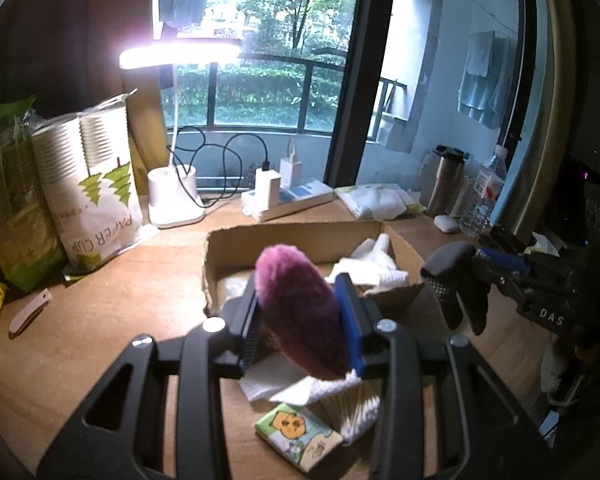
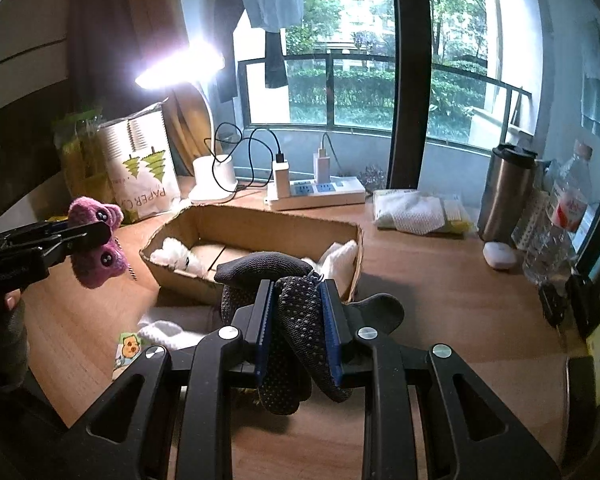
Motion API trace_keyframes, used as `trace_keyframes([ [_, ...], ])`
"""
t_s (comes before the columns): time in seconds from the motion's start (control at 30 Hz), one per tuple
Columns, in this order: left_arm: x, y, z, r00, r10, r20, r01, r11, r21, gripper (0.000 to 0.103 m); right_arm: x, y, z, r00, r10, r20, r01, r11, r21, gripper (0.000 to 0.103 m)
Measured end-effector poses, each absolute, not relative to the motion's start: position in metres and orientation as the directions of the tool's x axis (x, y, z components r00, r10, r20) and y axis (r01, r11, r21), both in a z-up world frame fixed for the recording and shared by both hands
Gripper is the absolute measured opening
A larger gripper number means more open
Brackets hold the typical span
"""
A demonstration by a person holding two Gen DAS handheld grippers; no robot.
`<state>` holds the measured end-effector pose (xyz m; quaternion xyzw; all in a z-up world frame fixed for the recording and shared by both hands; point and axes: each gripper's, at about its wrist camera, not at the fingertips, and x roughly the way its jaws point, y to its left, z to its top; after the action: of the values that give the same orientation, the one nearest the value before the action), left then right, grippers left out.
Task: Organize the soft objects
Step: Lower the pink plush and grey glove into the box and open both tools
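Left tongs (image 1: pixel 300 312) clamped on purple plush toy (image 1: pixel 300 312); right tongs (image 2: pixel 298 320) clamped on dark dotted gloves (image 2: pixel 296 320), above cardboard box (image 2: pixel 260 220) on surface (image 2: pixel 440 300).

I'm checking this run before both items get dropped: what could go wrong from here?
1. The dark dotted sock hangs long from the right gripper; its tail could snag the cardboard box rim.
2. The purple plush toy bulges past the left gripper and might slip out.
3. White soft items already fill the box ends, so a drop could land outside.
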<state>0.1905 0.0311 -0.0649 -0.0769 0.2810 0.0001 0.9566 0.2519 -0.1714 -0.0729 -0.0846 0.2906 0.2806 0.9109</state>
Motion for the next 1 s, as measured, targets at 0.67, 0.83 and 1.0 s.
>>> trace_keyframes([
  [0.67,0.238,0.021,-0.065,0.833,-0.063,-0.550,-0.010,0.992,-0.129,0.037,0.290,-0.159,-0.057,0.682,0.503,-0.531,-0.586,0.810,0.015,0.025],
  [0.83,0.251,0.020,-0.071,0.823,-0.070,-0.564,-0.010,0.991,-0.137,0.037,0.303,-0.154,-0.059,0.675,0.516,-0.527,-0.593,0.805,0.029,0.025],
  [1.0,0.265,0.019,-0.080,0.808,-0.083,-0.583,-0.005,0.989,-0.148,0.037,0.315,-0.150,-0.067,0.658,0.523,-0.541,-0.598,0.800,0.046,0.025],
])
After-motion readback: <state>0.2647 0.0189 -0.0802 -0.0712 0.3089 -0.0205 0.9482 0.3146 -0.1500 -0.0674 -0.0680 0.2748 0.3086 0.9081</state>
